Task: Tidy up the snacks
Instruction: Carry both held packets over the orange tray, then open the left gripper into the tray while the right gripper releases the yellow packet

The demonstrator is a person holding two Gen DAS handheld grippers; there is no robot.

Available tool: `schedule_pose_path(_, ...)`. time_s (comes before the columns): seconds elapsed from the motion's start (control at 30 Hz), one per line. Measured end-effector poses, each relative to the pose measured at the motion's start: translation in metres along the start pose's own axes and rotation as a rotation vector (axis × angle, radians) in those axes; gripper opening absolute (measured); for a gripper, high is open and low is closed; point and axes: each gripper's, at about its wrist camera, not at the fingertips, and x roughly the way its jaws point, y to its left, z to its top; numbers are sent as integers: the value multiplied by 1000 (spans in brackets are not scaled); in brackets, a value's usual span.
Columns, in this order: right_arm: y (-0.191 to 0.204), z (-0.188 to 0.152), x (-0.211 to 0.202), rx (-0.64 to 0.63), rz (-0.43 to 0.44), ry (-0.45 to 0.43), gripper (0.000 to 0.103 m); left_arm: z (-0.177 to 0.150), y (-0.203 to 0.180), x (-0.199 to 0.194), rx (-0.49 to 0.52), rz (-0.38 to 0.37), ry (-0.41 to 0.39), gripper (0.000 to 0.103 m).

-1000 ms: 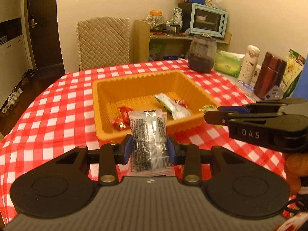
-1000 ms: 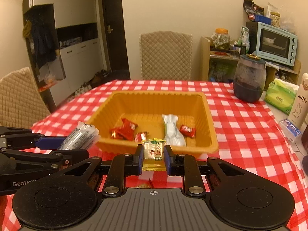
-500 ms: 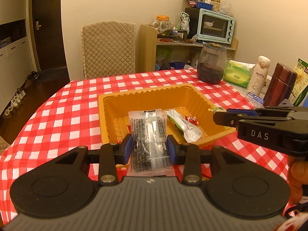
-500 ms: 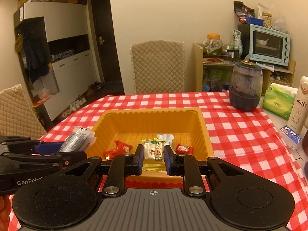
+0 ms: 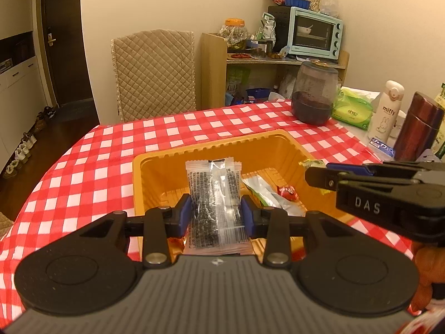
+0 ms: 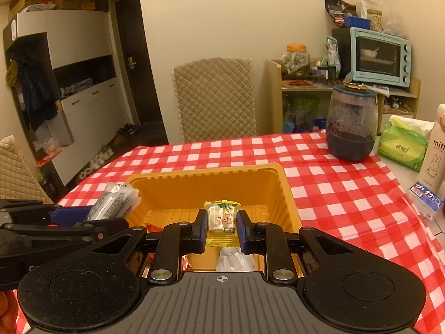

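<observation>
An orange tray [image 5: 211, 147] sits on the red checked tablecloth; it also shows in the right wrist view [image 6: 281, 183]. My left gripper [image 5: 215, 217] is shut on a clear packet of dark snack [image 5: 214, 192] and holds it over the tray's near side. My right gripper [image 6: 221, 226] is shut on a small yellow-green snack packet [image 6: 222, 217], also above the tray. Inside the tray lie a green-white packet [image 5: 264, 192] and a red candy [image 5: 287, 190]. The left gripper's packet shows at the left of the right wrist view [image 6: 114, 201].
At the table's right stand a dark glass jar [image 5: 314, 94], a green tissue pack [image 5: 351, 108], a white miffy bottle [image 5: 385, 111] and a brown flask [image 5: 417, 128]. A quilted chair [image 5: 154, 72] stands behind the table, a shelf with a toaster oven [image 5: 314, 34] beside it.
Both grippers have moved forward and up, over the tray, each still holding its packet. The tray now lies partly under them.
</observation>
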Motion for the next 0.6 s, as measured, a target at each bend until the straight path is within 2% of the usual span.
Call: schedule_pose_path(0.6,-6,6,33,19,-7,22,23,10,14,36,-22,10,28,35)
